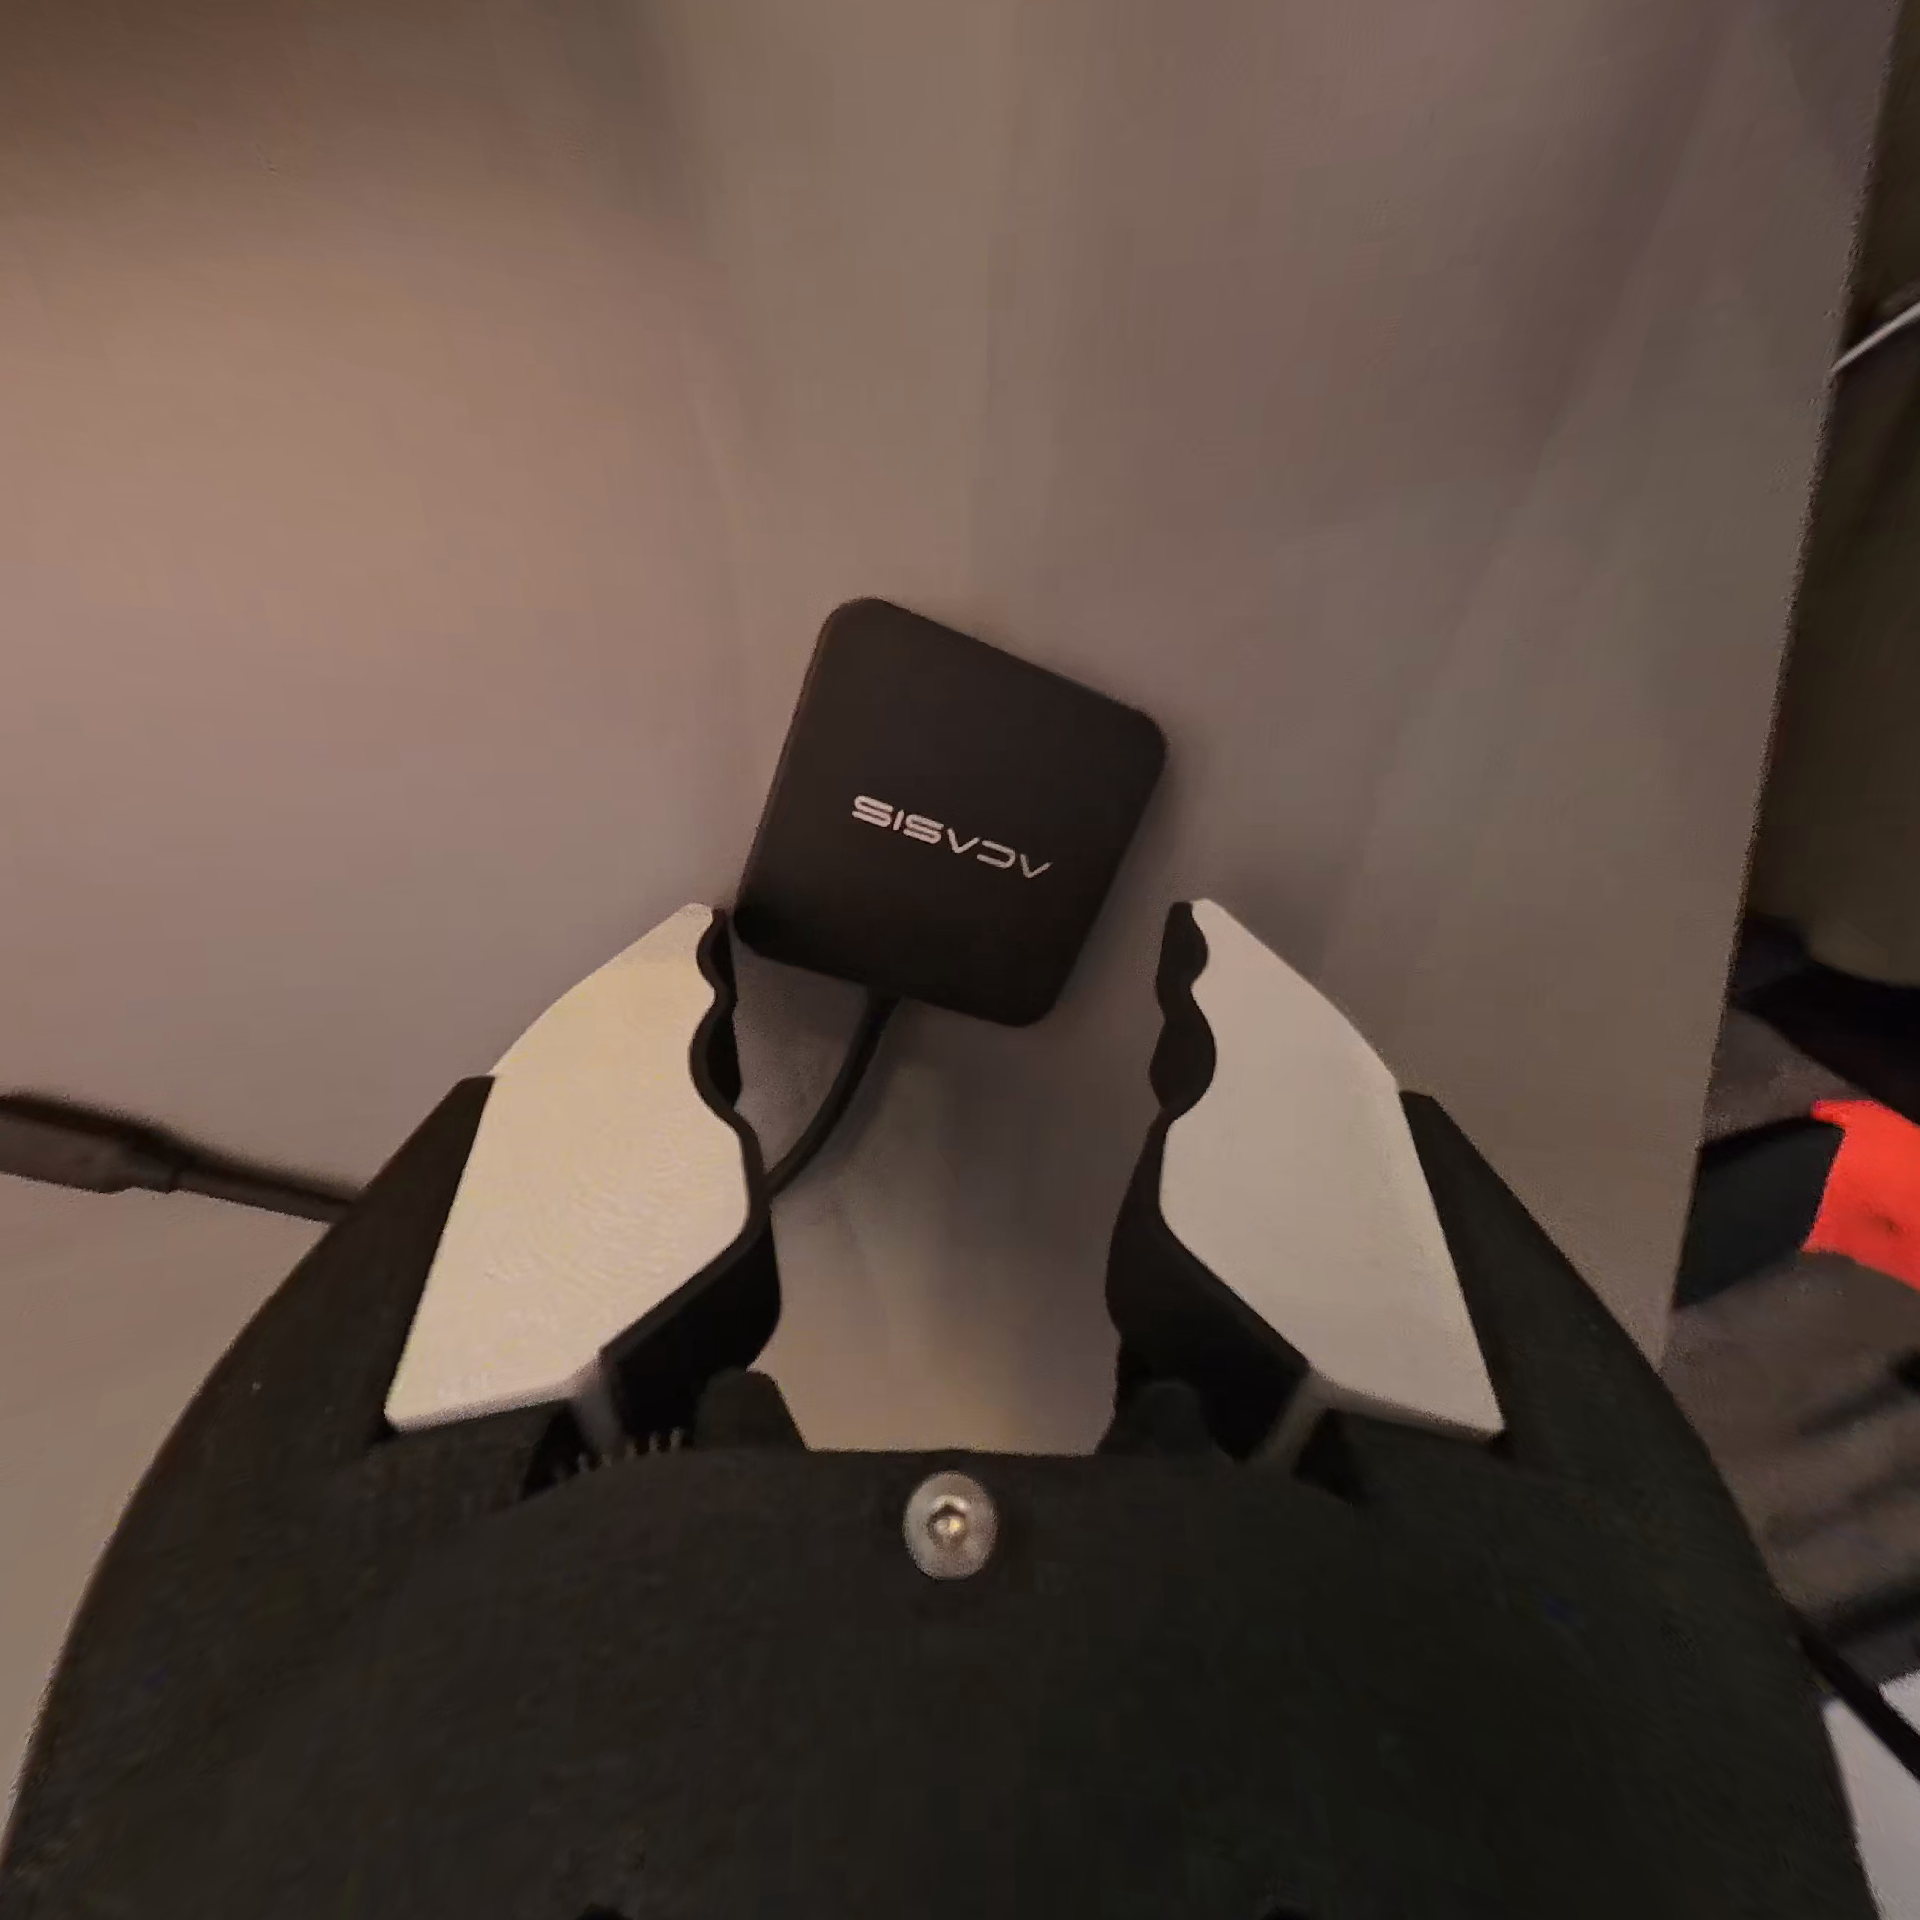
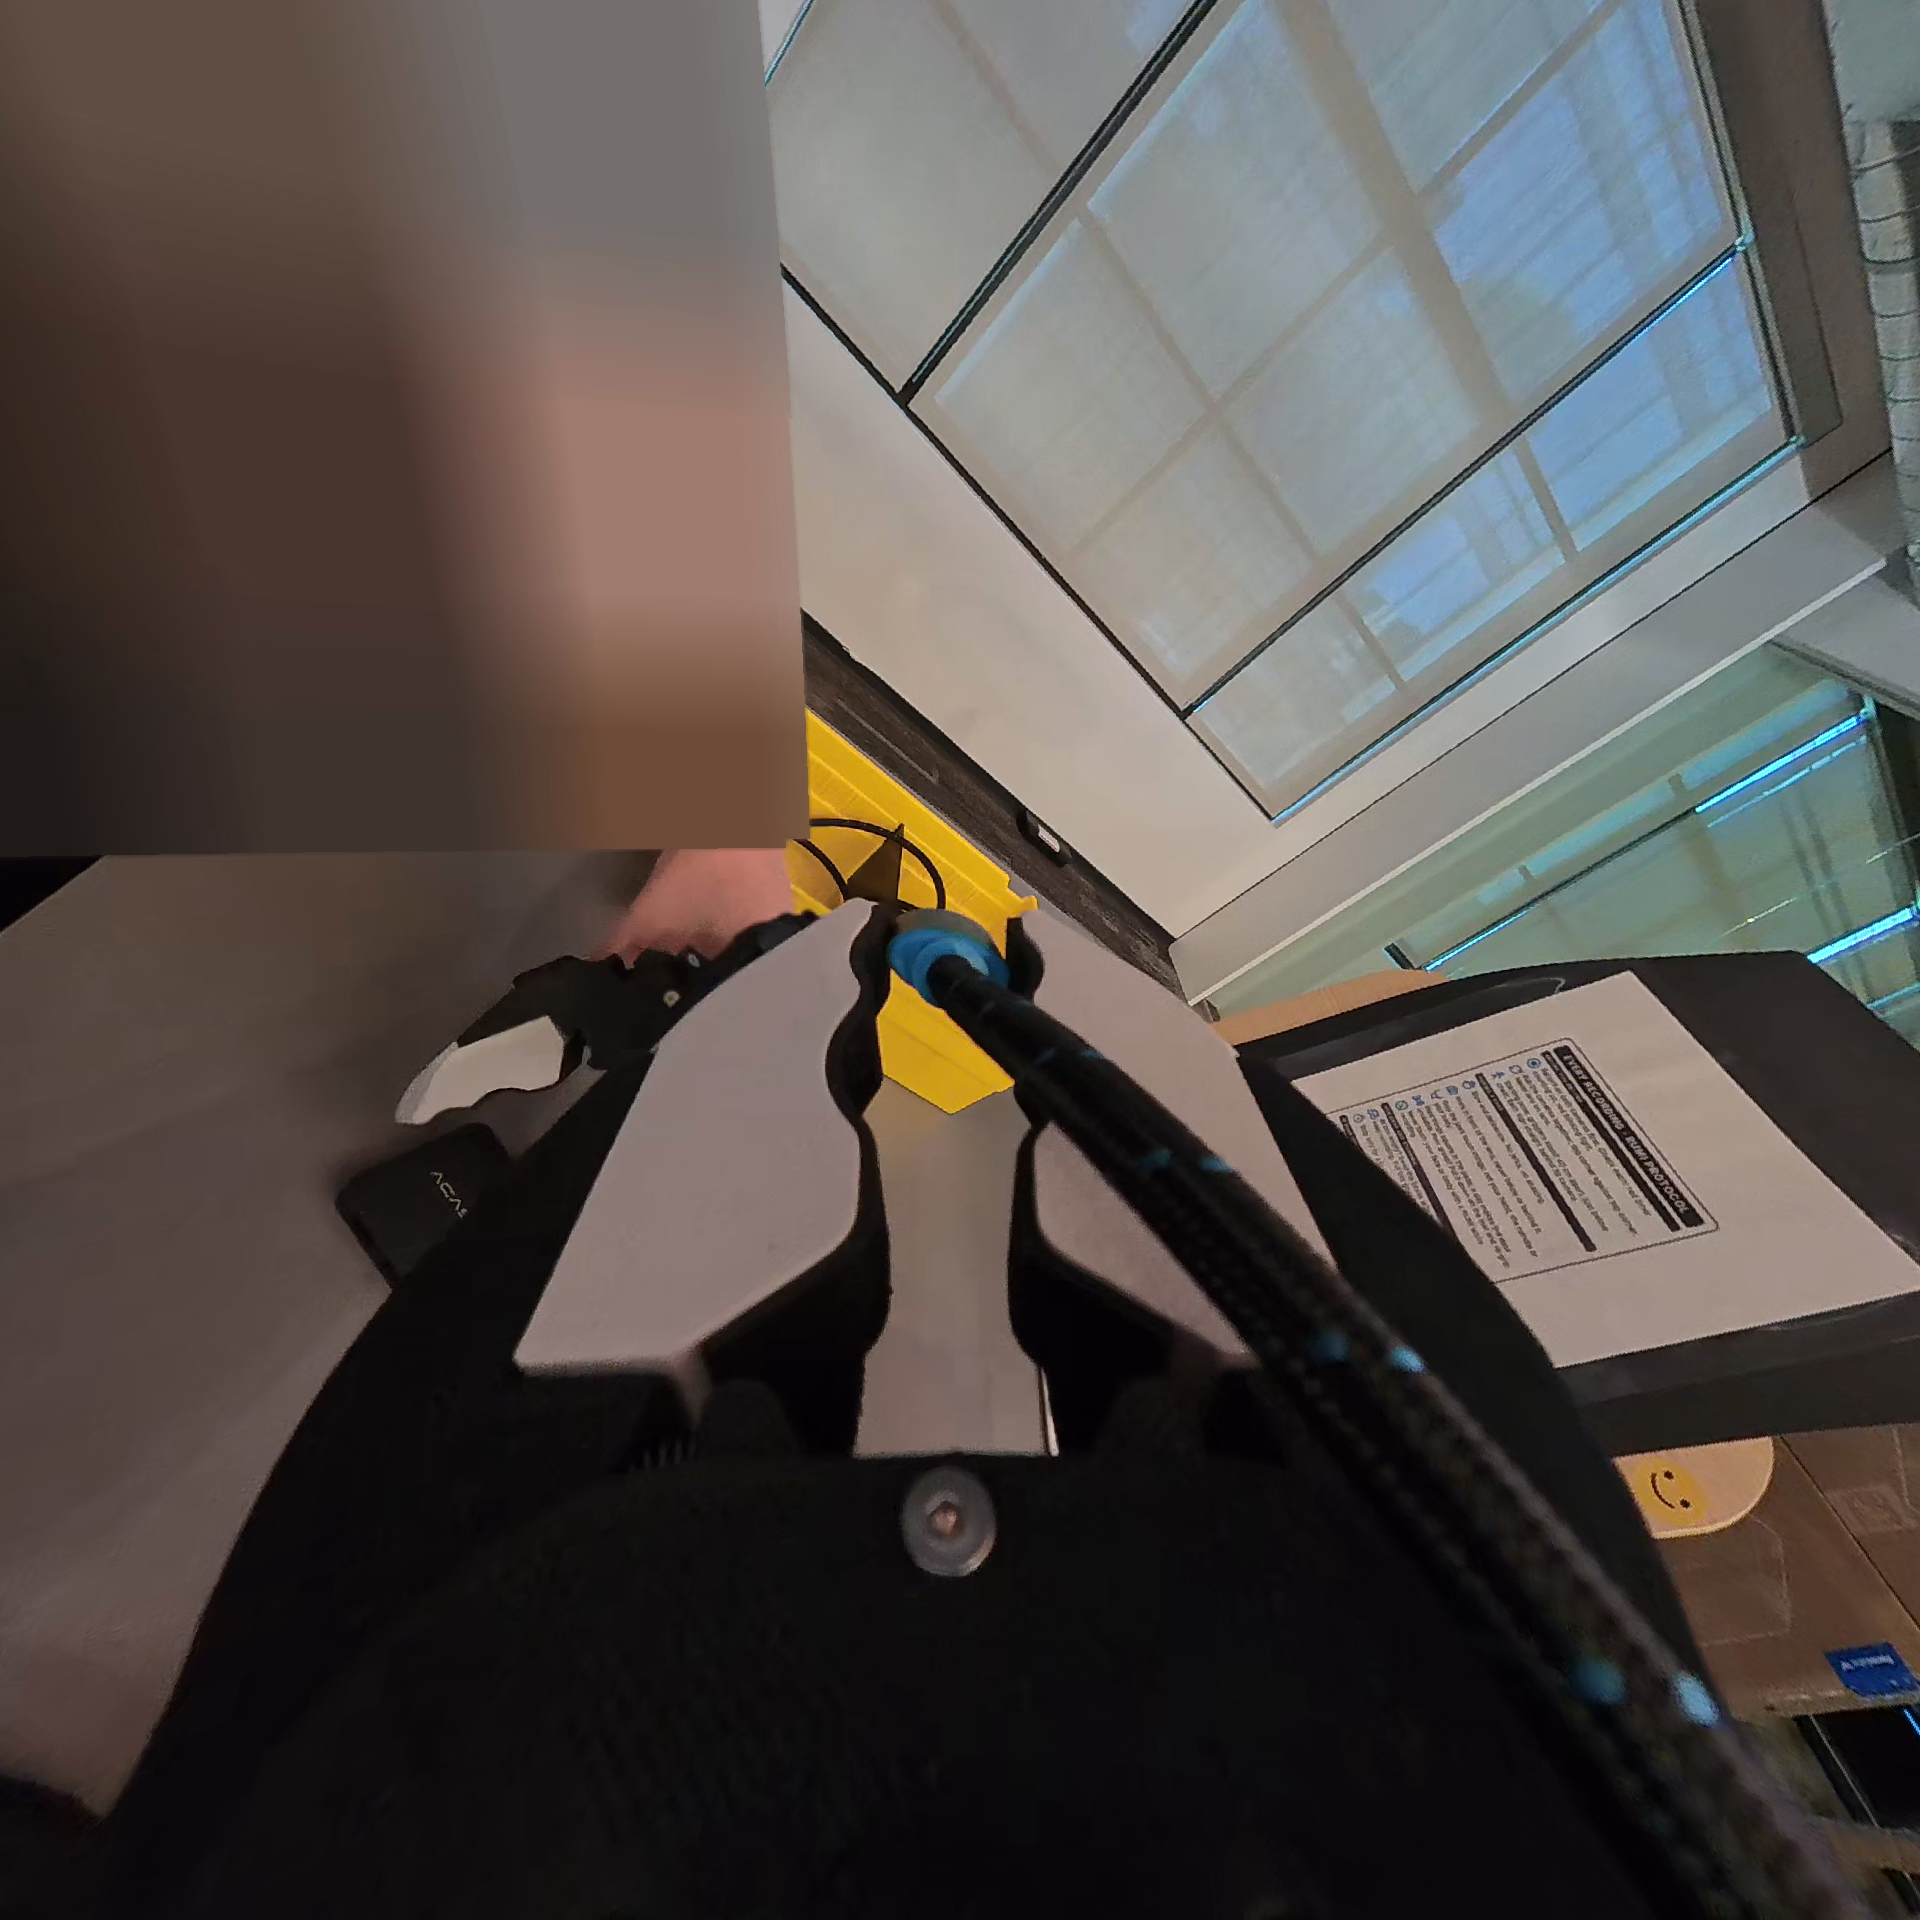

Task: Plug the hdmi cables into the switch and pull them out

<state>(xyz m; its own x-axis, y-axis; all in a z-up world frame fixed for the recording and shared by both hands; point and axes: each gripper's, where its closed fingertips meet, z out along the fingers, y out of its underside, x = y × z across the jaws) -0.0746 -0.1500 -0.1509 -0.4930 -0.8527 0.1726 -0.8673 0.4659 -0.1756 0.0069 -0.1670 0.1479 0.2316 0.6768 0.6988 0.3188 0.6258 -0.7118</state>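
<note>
1. Closest to the lens, our left gripper (image 1: 951, 914) stands with its jaws apart and nothing between them, tips just short of the switch (image 1: 951, 816).
2. We see the switch, a small black square box, lying flat on the grey table (image 1: 364, 623), its near corner touching or almost touching one fingertip; we cannot tell which.
3. A thin black lead (image 1: 831, 1101) leaves its near edge and runs back past our finger. Another dark cable end (image 1: 94, 1138) lies blurred at the left, apart from the switch.
4. Our right gripper (image 2: 940, 961) is clamped on the blue-collared end of a braided hdmi cable (image 2: 1226, 1236), held up off the table and pointing away from the switch (image 2: 421, 1195), which sits low to the left beside our left gripper (image 2: 499, 1060).
5. We judge this cable is not plugged in now; whether it awaits insertion or has just come out, we cannot tell.
6. Ports are hidden from us in both views.
</note>
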